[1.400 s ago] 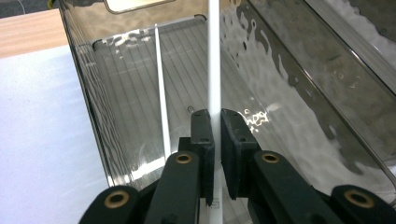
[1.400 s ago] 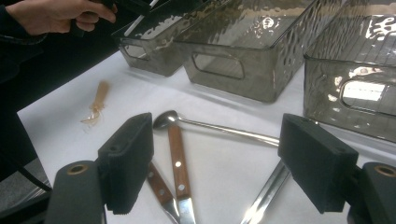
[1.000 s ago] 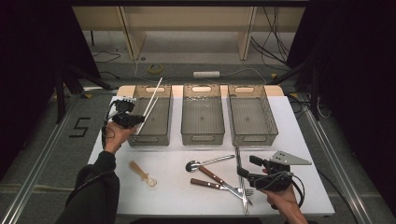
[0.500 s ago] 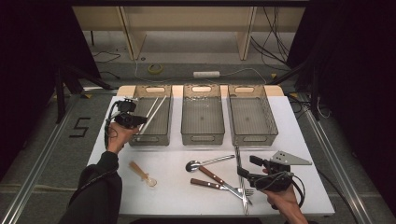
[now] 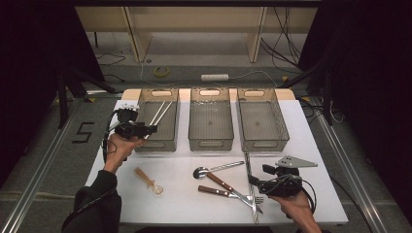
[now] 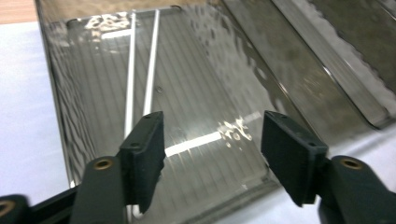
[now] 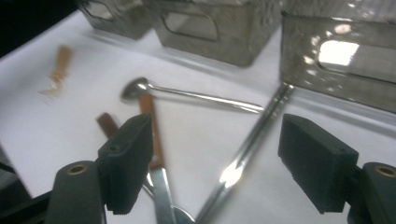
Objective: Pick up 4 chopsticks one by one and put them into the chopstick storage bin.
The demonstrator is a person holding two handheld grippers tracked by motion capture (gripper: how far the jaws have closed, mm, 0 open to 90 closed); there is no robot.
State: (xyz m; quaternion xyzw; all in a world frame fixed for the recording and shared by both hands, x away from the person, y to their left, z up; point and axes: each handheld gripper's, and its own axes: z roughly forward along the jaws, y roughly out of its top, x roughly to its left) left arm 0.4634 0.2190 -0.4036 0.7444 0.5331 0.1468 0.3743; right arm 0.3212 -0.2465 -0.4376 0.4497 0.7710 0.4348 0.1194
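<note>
The left gripper [image 5: 151,129] hangs at the near-left corner of the left bin [image 5: 145,104], at about 9 o'clock on the table [image 5: 320,145]. Its jaws have just been opening and now stand apart with nothing pressed between the pads. In the left gripper view the white chopsticks [image 6: 140,79] lie on the bin floor — two thin rods side by side, running from the near wall toward 12 o'clock, their near ends passing behind the left pad. In the high view the chopsticks [image 5: 160,112] lie slanted in that bin, tips toward 1 o'clock.

The right gripper [image 5: 253,182] rests low at about 4 o'clock, held in the right hand [image 5: 294,206]. Its jaws are spread wide and grasp nothing. Between them, in the right gripper view, lie the steel chopsticks [image 7: 252,140] — long and shiny, pointing toward the right bin [image 7: 336,51].

On the table near 6 o'clock lie a spoon [image 5: 214,169], a brown-handled knife [image 5: 221,182] and a fork [image 5: 233,194], crossing one another. A small wooden spoon [image 5: 148,180] lies apart at 7 o'clock. The middle bin [image 5: 210,141] stands between the other two, just beside each.
</note>
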